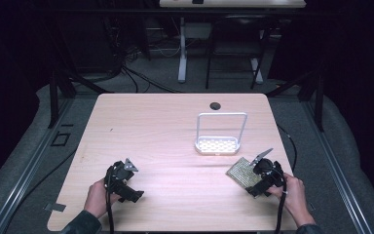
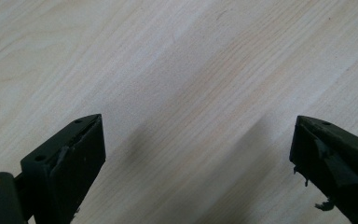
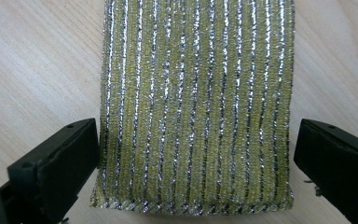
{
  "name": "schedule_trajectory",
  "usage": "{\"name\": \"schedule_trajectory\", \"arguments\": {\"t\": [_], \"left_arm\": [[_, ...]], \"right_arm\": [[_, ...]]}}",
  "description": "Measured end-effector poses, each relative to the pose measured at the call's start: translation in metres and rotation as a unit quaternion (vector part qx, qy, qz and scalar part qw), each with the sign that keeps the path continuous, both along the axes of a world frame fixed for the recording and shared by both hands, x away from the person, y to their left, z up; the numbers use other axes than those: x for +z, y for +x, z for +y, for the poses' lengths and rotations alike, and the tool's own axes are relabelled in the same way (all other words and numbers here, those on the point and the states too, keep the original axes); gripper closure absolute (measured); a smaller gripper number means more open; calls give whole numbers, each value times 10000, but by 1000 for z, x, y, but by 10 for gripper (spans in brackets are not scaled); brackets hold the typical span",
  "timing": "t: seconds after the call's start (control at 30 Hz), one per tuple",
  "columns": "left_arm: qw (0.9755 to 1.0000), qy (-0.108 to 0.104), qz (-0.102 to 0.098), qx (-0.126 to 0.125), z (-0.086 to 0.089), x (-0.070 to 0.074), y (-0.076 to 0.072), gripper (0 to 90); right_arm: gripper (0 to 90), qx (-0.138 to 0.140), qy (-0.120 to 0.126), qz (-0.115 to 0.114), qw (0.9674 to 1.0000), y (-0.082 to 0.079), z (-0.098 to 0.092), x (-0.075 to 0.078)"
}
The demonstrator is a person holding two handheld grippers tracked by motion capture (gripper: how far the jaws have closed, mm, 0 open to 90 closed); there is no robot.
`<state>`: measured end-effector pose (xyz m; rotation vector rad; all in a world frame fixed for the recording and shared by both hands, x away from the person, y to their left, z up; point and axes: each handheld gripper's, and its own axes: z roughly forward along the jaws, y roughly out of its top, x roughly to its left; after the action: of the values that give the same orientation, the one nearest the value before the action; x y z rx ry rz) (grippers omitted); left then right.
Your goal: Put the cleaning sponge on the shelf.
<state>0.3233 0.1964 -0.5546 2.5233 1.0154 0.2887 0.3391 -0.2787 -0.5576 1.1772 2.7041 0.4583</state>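
Closest to the lens in the right gripper view, the two black jaws of the right gripper (image 3: 193, 172) stand spread wide, one on each side of a scouring pad (image 3: 196, 102), a flat pad of yellow-green weave with silver threads. The pad lies flat on the table (image 3: 37, 60) directly ahead of this gripper, its near short edge between the jaws, neither jaw touching it. Its long axis and its stripes run straight away from the gripper, so the jaws span its width; judging by that, closing them would pinch the pad by its long sides.

In the high view the right gripper (image 1: 256, 165) sits over the near end of the pad (image 1: 241, 171), close to the table's right edge. Beyond the pad, a little toward the middle of the table, stands a white rack (image 1: 219, 134) with a perforated base and a tall wire frame, apart from the pad, with bare table between them.

The left gripper (image 1: 135, 181) rests well to the left of the pad, far from it; the right hand (image 1: 294, 192) is clearly the nearer. In the left gripper view its jaws are also spread, with bare wood between them.
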Motion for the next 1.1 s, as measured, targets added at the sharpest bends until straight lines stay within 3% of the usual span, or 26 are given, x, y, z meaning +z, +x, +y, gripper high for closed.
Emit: {"name": "schedule_trajectory", "arguments": {"t": [0.13,0.8,1.1], "left_arm": [[10000,-14,6,1,0,0,0,35],[10000,31,-16,-12,1,0,0,38],[10000,40,-12,-27,1,0,0,39]], "right_arm": [[2,33,-37,117,9999,2,1,-6],[86,53,-54,172,9998,-2,3,-2],[162,93,-87,-13,9999,-10,11,2]]}}
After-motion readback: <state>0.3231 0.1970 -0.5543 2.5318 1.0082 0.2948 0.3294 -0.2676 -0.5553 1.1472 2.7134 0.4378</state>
